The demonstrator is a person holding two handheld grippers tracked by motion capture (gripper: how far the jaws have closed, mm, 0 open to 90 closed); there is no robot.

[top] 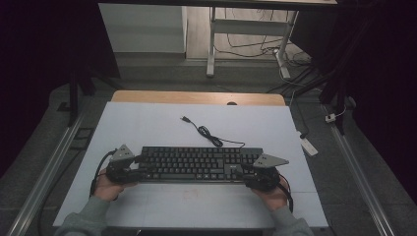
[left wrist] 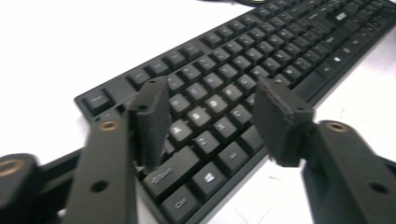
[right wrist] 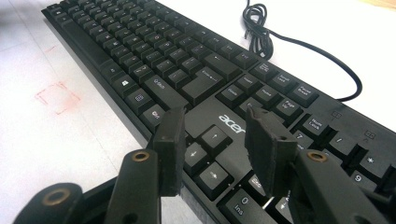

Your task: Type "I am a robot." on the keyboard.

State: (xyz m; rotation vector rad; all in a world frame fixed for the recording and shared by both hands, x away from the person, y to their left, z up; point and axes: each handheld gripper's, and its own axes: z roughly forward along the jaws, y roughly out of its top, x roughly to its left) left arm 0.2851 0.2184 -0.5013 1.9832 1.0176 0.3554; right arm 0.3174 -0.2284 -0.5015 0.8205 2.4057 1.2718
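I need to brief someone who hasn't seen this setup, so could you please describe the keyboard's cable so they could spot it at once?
Start at the white table, where a black keyboard lies across the near half. From its far edge, towards the right, a thin black cable runs out over the white surface, bunches into a small coil and ends in a loose plug. It is the only thin, winding thing on the tabletop.

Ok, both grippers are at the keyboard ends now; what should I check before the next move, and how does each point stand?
1. Left gripper over the keyboard's left end: ok.
2. Right gripper over the right end, by the arrow keys: ok.
3. Both sets of jaws apart, nothing pinched: ok.
4. Pads touching the keys: cannot tell.
5. Cable loose behind the keyboard, away from both grippers: ok.
6. Keyboard flat on the table: ok.
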